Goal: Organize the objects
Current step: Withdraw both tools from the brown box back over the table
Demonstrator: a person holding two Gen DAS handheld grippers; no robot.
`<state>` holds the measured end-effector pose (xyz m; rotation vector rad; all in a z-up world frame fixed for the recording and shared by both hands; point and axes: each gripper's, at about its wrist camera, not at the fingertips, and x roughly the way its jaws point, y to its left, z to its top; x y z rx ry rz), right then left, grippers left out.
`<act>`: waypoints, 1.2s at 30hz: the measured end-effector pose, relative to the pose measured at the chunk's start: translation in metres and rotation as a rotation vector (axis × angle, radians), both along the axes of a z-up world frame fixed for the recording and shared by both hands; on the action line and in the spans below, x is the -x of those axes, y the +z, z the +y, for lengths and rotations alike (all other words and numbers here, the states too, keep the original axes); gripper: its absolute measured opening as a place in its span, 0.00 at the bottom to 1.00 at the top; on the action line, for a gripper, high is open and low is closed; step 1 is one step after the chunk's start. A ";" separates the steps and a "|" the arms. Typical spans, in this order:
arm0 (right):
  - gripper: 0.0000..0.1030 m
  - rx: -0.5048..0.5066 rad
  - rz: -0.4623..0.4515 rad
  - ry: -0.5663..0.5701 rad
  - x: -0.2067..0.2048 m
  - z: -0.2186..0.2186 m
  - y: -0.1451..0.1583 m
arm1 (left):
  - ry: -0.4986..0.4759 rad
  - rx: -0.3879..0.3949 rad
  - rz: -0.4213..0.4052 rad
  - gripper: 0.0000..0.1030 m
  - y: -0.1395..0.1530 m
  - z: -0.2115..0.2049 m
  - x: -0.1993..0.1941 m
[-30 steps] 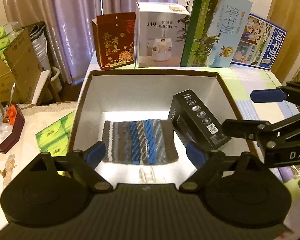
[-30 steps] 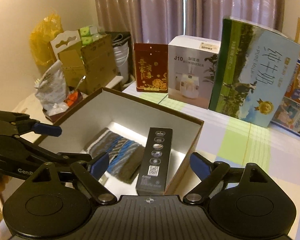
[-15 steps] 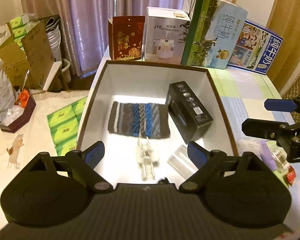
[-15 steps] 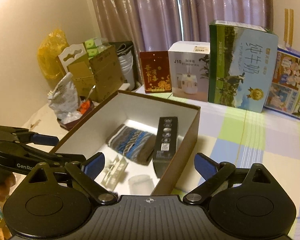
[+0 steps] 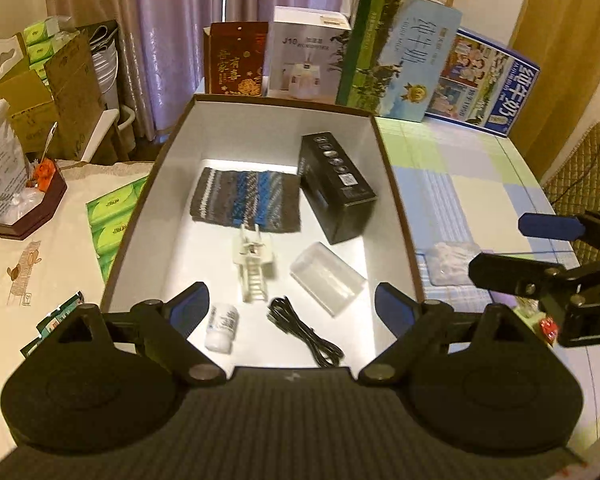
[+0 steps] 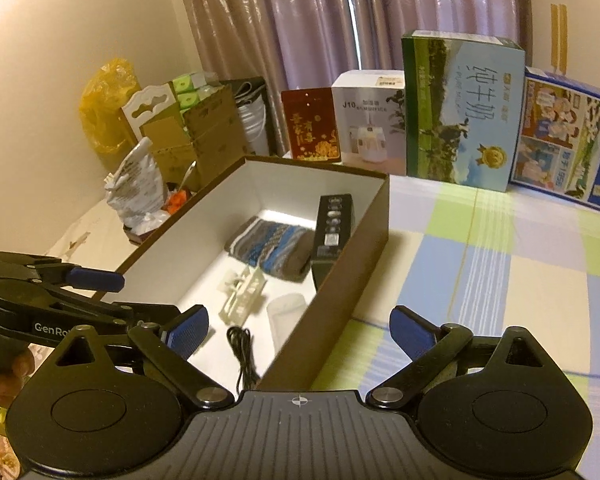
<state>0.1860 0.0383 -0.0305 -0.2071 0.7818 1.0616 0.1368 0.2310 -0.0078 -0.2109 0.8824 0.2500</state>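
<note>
An open brown box (image 5: 284,101) with white inner walls lies on the checked tablecloth. Inside it are a striped knitted cloth (image 5: 246,198), a black carton (image 5: 336,184), a white plastic piece (image 5: 254,264), a clear case (image 5: 328,278), a black cable (image 5: 304,330) and a small white bottle (image 5: 222,326). My left gripper (image 5: 292,308) hangs open over the box's near end, holding nothing. My right gripper (image 6: 300,332) is open and empty above the box's right wall (image 6: 340,300). Each gripper shows in the other's view: the right gripper (image 5: 540,248) and the left gripper (image 6: 132,296).
Along the back stand a red carton (image 5: 236,64), a white humidifier box (image 5: 304,64), a green milk carton (image 5: 396,52) and a blue carton (image 5: 488,84). Green tissue packs (image 5: 112,216) lie left of the box. A clear packet (image 5: 452,260) lies right of it.
Both grippers have drawn back from the box and risen a little. The cable, bottle, clear case and white piece have come into view. The right jaws stand slightly wider.
</note>
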 end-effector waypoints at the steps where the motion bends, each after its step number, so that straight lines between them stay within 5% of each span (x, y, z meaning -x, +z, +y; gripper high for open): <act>1: 0.92 0.001 0.001 0.000 0.002 -0.003 0.000 | -0.003 0.000 0.000 0.85 0.001 -0.004 0.002; 36: 0.92 0.070 0.077 -0.100 -0.003 -0.164 -0.017 | -0.077 0.019 0.064 0.85 -0.011 -0.153 0.018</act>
